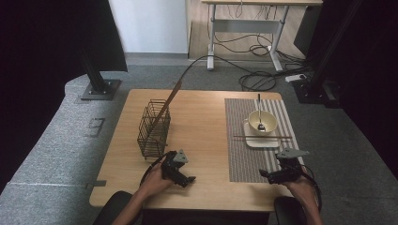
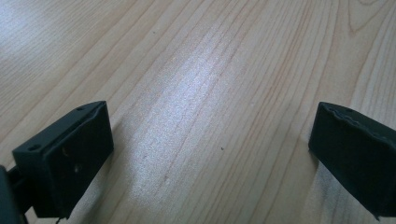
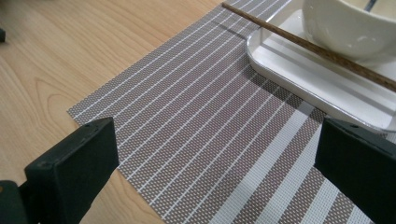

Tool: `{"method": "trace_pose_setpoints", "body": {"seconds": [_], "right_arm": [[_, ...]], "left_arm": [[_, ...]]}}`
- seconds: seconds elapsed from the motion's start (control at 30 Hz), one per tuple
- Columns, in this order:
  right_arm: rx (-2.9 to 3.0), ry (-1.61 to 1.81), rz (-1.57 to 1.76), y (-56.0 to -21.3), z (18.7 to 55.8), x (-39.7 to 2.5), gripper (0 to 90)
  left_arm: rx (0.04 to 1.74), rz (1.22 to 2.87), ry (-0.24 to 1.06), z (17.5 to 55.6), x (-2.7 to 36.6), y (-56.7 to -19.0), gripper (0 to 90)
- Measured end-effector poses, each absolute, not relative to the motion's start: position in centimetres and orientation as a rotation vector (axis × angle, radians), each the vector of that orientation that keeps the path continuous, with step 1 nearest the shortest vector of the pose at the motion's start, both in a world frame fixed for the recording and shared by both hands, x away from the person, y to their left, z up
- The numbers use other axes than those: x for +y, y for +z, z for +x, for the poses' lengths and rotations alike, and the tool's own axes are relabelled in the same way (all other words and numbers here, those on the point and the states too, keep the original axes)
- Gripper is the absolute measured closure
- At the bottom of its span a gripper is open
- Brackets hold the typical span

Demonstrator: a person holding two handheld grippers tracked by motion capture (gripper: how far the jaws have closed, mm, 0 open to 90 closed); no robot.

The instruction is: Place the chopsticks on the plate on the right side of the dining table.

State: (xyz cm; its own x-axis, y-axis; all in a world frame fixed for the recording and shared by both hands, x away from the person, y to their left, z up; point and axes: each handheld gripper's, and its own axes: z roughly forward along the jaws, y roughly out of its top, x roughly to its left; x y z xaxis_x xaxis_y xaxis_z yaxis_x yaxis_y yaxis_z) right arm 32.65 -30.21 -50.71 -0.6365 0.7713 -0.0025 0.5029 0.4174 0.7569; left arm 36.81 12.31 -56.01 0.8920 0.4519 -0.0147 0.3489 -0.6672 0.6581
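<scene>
A cream bowl [image 1: 261, 122] holding a dark spoon [image 1: 259, 115] stands on a white square plate [image 1: 261, 141] on the striped placemat [image 1: 244, 154]. One brown chopstick [image 1: 263, 137] lies across the plate's front. Another chopstick [image 1: 167, 103] leans out of the wire basket [image 1: 153, 129]. My left gripper [image 1: 189, 179] rests open over bare wood near the front edge; its jaws [image 2: 210, 154] stand wide apart with nothing between them. My right gripper [image 1: 264, 175] is open over the placemat's near corner [image 3: 187, 140], with the plate [image 3: 299, 74], chopstick [image 3: 303, 42] and bowl [image 3: 345, 28] just ahead.
The wooden table [image 1: 202, 122] has bare wood between basket and placemat. On the carpet behind the table stand a desk frame [image 1: 244, 28] with loose cables [image 1: 258, 77] and black stand bases [image 1: 99, 89] at both sides.
</scene>
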Motion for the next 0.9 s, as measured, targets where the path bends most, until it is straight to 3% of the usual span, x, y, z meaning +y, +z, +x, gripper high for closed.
{"method": "trace_pose_setpoints", "body": {"seconds": [0.9], "right_arm": [[2.464,1.183,0.977,-46.2,36.0,-23.2,0.0]], "left_arm": [[0.576,2.360,0.194,36.8,12.3,-56.0,0.0]]}}
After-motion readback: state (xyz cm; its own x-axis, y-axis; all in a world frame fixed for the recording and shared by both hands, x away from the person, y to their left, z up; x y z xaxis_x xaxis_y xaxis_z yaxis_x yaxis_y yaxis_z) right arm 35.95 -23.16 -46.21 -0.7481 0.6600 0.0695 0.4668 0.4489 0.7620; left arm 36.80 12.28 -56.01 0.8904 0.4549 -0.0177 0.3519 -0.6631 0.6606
